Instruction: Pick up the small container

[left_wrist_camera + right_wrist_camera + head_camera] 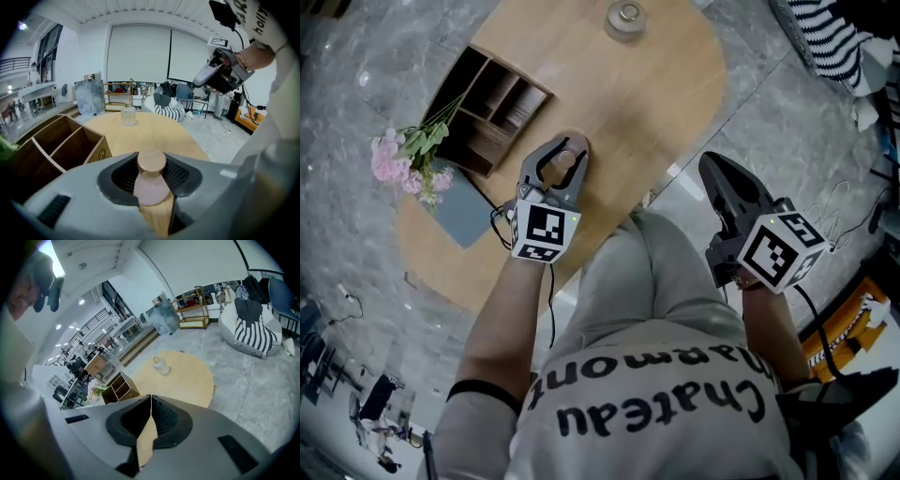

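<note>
Container dead centre: my left claw (pixel 150 163) has closed its pads on the small pink container with round wooden lid (pixel 151 183), which stands upright on the pale wooden table (pixel 154 133). My right claw (pixel 150 398), shut and empty, hangs well apart.

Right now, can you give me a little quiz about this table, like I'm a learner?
1. What stands between the jaws of the left hand-held gripper?
2. True or false: the right hand-held gripper holds the glass jar.
3. The wooden organizer stands on: A) the table, B) the floor, C) a chair.
Key: 1. the small container; 2. false, its jaws are together, empty; 3. A.
</note>
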`<state>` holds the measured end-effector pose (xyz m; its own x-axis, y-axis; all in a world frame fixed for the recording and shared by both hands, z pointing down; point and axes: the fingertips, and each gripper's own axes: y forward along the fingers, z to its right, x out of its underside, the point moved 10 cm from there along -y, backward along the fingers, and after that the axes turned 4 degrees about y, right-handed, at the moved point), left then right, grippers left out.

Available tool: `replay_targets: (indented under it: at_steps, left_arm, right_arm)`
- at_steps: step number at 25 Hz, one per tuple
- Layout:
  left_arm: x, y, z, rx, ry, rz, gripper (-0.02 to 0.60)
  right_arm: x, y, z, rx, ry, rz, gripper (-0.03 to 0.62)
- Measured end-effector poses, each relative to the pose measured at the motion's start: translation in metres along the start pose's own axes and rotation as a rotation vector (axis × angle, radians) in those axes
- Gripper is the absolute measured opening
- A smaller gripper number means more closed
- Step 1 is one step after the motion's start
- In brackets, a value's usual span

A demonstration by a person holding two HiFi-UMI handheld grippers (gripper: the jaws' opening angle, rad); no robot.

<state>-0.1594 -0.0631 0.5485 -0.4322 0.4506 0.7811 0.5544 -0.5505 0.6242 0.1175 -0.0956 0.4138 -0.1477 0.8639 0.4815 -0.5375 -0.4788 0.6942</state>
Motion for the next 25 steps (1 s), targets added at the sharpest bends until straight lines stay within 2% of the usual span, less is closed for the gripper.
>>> replay_targets:
  at_steps: [16, 22, 25]
  left_arm:
    - [-0.013, -0.007, -0.01, -0.018, -0.089, -0.04, 0.126]
    - [-0.038, -0.027, -0.018, -0.009, -0.136, -0.031, 0.127]
    - [-0.058, -0.044, -0.028, -0.046, -0.15, -0.006, 0.132]
  right_arm:
    - [-0.025, -0.041, -0.014, 0.04, 0.009, 0.083, 0.014]
    - [-0.037, -0.051, -0.032, 0.041, -0.012, 0.067, 0.014]
    - [-0.051, -0.05, -0.046, 0.022, -0.038, 0.073, 0.014]
